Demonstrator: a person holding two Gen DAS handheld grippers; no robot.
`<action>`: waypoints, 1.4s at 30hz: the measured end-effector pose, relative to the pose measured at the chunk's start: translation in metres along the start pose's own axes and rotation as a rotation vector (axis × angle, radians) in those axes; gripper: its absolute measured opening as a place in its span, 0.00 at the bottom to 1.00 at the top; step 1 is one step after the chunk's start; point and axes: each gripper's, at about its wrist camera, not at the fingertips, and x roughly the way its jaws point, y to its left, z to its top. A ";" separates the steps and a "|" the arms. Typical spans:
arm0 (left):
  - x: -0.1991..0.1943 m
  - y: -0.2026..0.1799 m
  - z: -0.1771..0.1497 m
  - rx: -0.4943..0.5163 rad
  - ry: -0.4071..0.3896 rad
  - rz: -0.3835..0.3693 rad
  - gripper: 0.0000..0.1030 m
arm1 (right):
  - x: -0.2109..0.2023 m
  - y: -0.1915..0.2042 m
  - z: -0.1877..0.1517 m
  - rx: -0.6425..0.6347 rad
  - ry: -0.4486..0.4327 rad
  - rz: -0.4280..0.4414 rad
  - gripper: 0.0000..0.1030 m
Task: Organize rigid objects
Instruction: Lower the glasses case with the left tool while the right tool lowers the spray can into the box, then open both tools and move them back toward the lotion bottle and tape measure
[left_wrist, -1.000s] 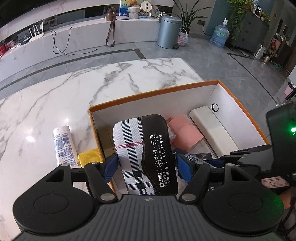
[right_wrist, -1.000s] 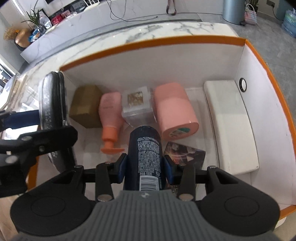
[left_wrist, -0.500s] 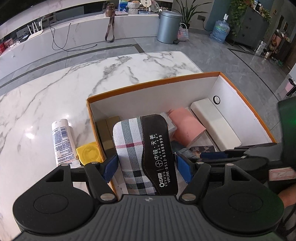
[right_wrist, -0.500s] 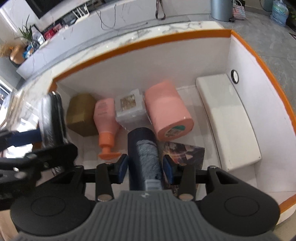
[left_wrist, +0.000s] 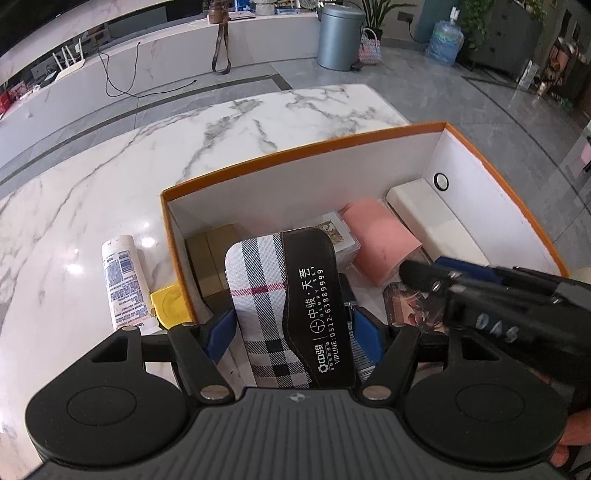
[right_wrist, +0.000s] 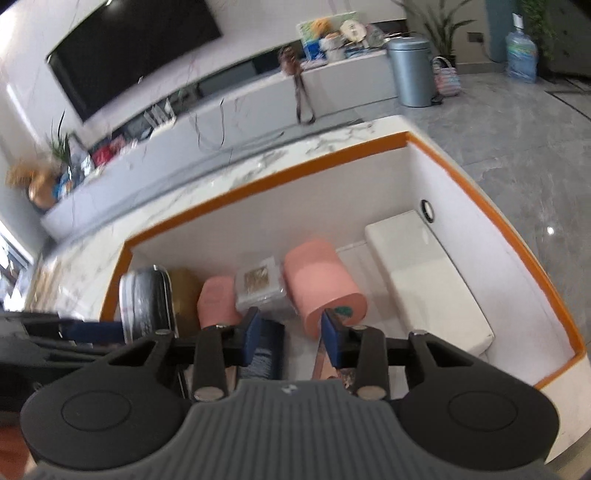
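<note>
1. Left wrist view: the left gripper (left_wrist: 291, 328) has its jaws clamped on a plaid case (left_wrist: 284, 306) with a black panel printed in white characters, held above the near left part of the orange-rimmed box (left_wrist: 295, 153).
2. In the same view, outside the box at 9 o'clock of the case, a white tube (left_wrist: 123, 280) lies on the marble bench (left_wrist: 92, 184), with a yellow cap (left_wrist: 170, 304) just beside the box wall.
3. Inside the box, from 11 to 2 o'clock of the case, sit a gold carton (left_wrist: 212, 254), a clear packet (left_wrist: 338, 236), a pink roll (left_wrist: 382, 243) and a white block (left_wrist: 436, 218) along the right wall. The right gripper (left_wrist: 424, 271) reaches in from 3 o'clock.
4. Right wrist view, somewhat blurred: the right gripper (right_wrist: 290, 341) has its jaws spread apart and holds nothing. A dark blue can (right_wrist: 266, 349) lies on the box floor just below its left finger.
5. At 12 o'clock of these jaws lies the clear packet (right_wrist: 258, 282), with a pink bottle (right_wrist: 218, 306) to its left and the pink roll (right_wrist: 323, 284) to its right; the white block (right_wrist: 424, 277) lies at 2 o'clock.
6. At 9 o'clock, the plaid case (right_wrist: 146, 304) shows edge-on in the left gripper's jaws.
</note>
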 end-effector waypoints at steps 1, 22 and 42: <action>0.001 -0.002 0.000 0.008 0.004 0.006 0.77 | 0.001 -0.005 0.001 0.020 -0.010 0.010 0.38; 0.039 -0.045 -0.015 0.277 0.172 0.167 0.74 | 0.010 -0.013 -0.004 0.037 -0.008 0.063 0.43; -0.020 -0.001 -0.015 0.026 -0.096 -0.034 0.77 | 0.010 -0.015 -0.005 0.060 0.005 0.045 0.47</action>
